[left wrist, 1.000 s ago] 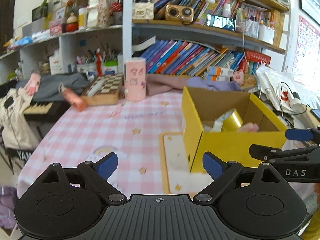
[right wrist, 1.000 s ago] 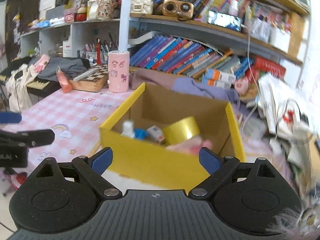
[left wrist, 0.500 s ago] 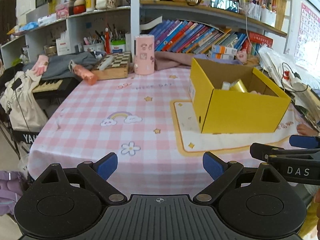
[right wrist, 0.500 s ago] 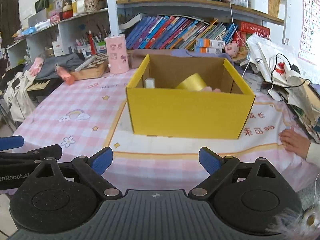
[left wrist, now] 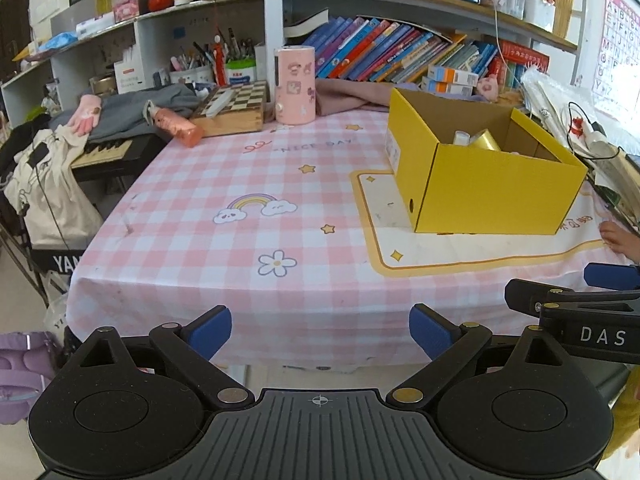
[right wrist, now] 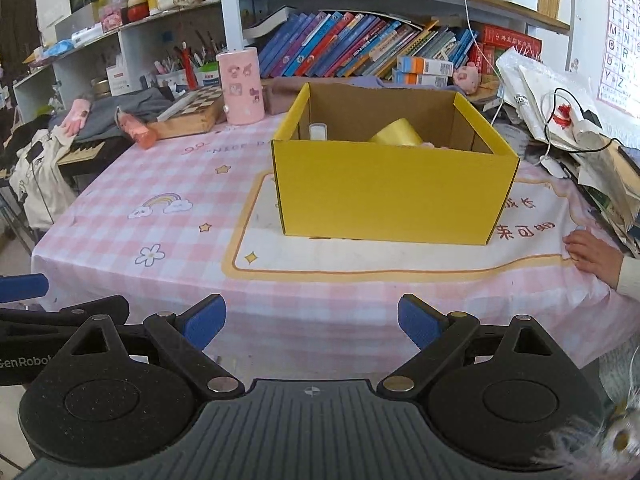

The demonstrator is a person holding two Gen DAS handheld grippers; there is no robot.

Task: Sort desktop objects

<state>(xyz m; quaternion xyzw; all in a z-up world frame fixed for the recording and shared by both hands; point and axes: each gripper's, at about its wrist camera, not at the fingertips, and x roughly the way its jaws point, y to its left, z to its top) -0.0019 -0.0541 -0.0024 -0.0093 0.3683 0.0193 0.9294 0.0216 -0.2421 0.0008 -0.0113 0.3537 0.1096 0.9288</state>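
Both tools are held off the near edge of the table, and neither has anything between its fingers: the left gripper (left wrist: 320, 330) stands wide open and empty, and the right gripper (right wrist: 311, 320) is the same. The yellow box (right wrist: 394, 190) sits on a cream placemat (right wrist: 360, 254) toward the right side of the table, and inside it show a roll of yellow tape (right wrist: 397, 135) and a small white bottle (right wrist: 318, 131); what else lies in the box is hidden by its front wall. It seems that the sorting is almost finished, because the open middle of the pink checked tablecloth (left wrist: 240, 208) carries no loose item. If one more thing must go in, the likely one is the orange-pink tube (left wrist: 176, 128) lying at the far left, near the chessboard (left wrist: 236, 106) and the pink cylinder (left wrist: 295, 86); the left tool should reach it, close across its narrow side, and lift before moving to the box. A small hand (right wrist: 592, 254) rests on the cloth at the right edge, so that side needs care. Behind the table there are crowded shelves with books (right wrist: 344, 46), pens and boxes.
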